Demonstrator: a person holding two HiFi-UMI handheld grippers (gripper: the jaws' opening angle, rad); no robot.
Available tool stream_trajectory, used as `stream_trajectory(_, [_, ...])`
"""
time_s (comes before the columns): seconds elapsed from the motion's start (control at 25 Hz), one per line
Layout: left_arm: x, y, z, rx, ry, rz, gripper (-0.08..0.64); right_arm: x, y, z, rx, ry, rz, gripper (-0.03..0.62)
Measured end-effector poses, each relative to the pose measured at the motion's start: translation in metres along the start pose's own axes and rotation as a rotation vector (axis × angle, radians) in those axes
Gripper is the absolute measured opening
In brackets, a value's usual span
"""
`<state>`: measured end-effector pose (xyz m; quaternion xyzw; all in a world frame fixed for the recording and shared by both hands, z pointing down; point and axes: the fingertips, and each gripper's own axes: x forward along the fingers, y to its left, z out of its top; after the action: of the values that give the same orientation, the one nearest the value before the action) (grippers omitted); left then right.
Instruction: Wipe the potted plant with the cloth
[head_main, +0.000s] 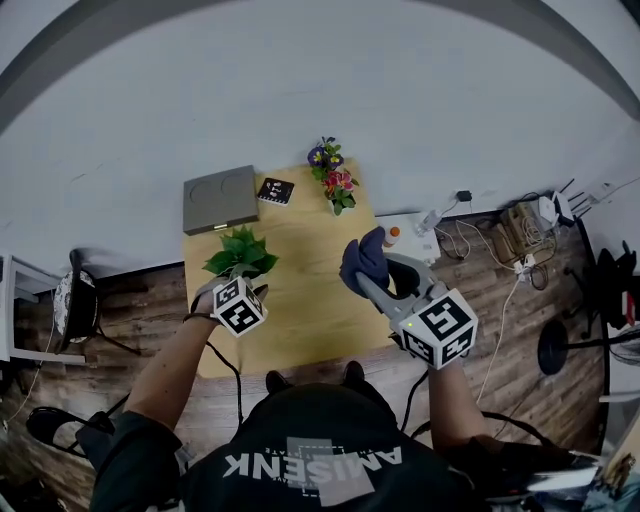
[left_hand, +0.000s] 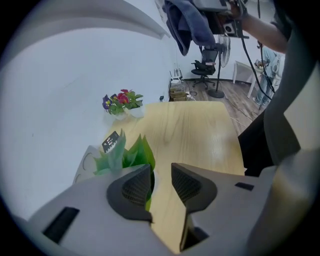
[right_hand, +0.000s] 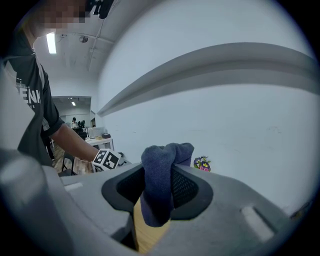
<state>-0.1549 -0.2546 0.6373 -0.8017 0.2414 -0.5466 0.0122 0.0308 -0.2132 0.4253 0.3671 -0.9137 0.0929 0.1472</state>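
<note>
While my left gripper (left_hand: 161, 182) stands with its jaws apart, nothing is clamped between the pads; bare table (left_hand: 200, 130) wood shows through the gap. The potted plant (left_hand: 127, 156) sits just beyond my left-hand jaw, its green leaves rising past that jaw's tip. One leaf edge appears to lie against the inner face of that jaw, but the view is too close to confirm contact. My right gripper (right_hand: 159, 186) is closed on the cloth (right_hand: 161, 165): the dark blue fabric is pinched between both pads, bunched above the jaw tips and hanging below them. This gripper is raised above the table, well apart from the plant. Ahead of its jaws, a small pot of flowers (right_hand: 202, 163) stands near the wall.
</note>
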Motion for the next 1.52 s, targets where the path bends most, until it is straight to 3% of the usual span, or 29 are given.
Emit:
stream_trajectory(0.24, [-0.054,0.013,0.038,-0.19,-0.198,0.025,0.13,-0.004,-0.001,0.019,0.017,-0.064,0.046,0.135])
stream_trajectory(0.52, [-0.146,0.035,0.064,-0.347,-0.436,0.116,0.129,-0.008,0.003,0.045,0.039,-0.139,0.076,0.135])
stream_trajectory(0.68, [-0.21,0.048,0.08,-0.425,-0.653,0.233,0.119,-0.007,0.008,0.059,0.041,-0.165,0.096,0.135])
stream_trajectory(0.84, [-0.258,0.05,0.088,-0.473,-0.789,0.333,0.115,-0.006,0.015,0.073,0.039,-0.196,0.126,0.135])
stream_trajectory(1.04, [-0.296,0.047,0.09,-0.628,-0.9,0.414,0.017,-0.014,0.025,0.082,0.034,-0.222,0.165,0.135])
stream_trajectory(1.16, [-0.309,0.056,0.081,-0.66,-0.902,0.458,0.011,-0.008,0.032,0.087,0.036,-0.224,0.178,0.133])
stream_trajectory(1.36, [-0.323,0.065,0.066,-0.824,-0.948,0.399,0.002,0.004,0.04,0.095,0.023,-0.205,0.169,0.133])
stream_trajectory(1.52, [-0.323,0.062,0.064,-0.864,-0.925,0.387,0.002,0.001,0.043,0.095,0.021,-0.21,0.169,0.132])
